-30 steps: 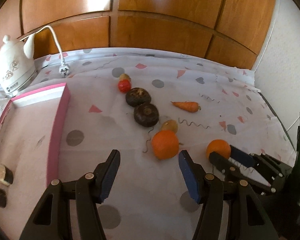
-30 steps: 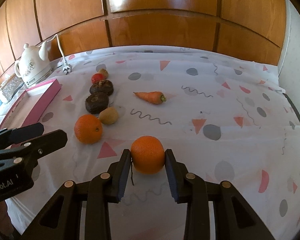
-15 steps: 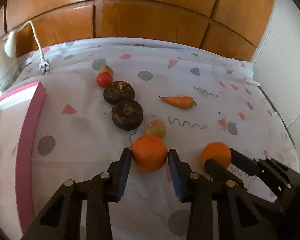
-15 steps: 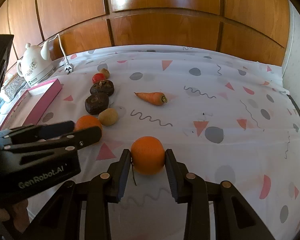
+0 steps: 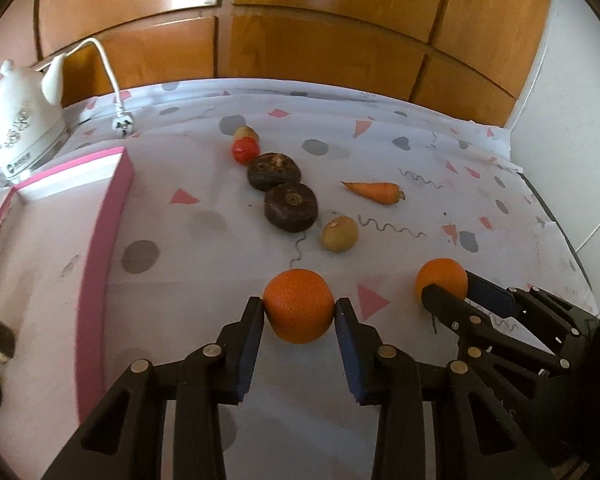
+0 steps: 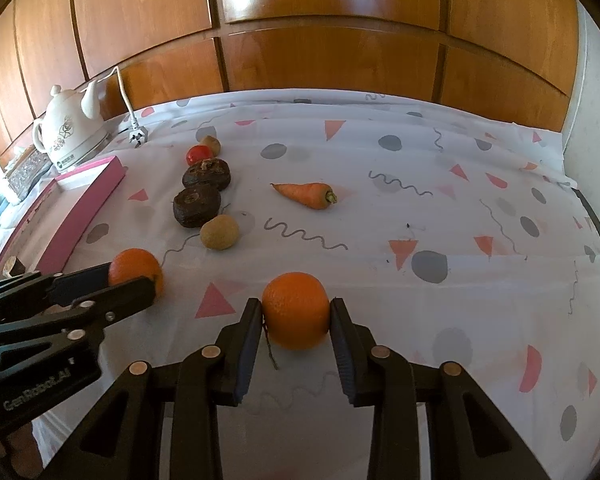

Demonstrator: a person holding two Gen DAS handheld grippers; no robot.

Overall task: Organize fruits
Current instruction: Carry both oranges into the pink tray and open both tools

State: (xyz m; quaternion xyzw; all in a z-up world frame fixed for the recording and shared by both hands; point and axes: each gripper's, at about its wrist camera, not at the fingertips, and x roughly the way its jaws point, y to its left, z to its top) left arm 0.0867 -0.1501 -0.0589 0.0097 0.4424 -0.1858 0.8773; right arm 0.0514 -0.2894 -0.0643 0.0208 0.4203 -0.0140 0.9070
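Since a second ago, the left gripper (image 5: 299, 312) is gripping the left orange (image 5: 299, 305) in its jaws; the right gripper (image 6: 296, 312) is clamping the right orange (image 6: 295, 310) (both resting on the patterned bench (image 6: 440, 216), near the carrot (image 6: 306, 195)).

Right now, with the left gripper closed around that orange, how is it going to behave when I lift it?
The orange looks firm and round, so the left gripper touches it only at two small spots and it may pivot. Its dimpled skin probably gives decent friction. If released onto the tablecloth, it would likely roll.
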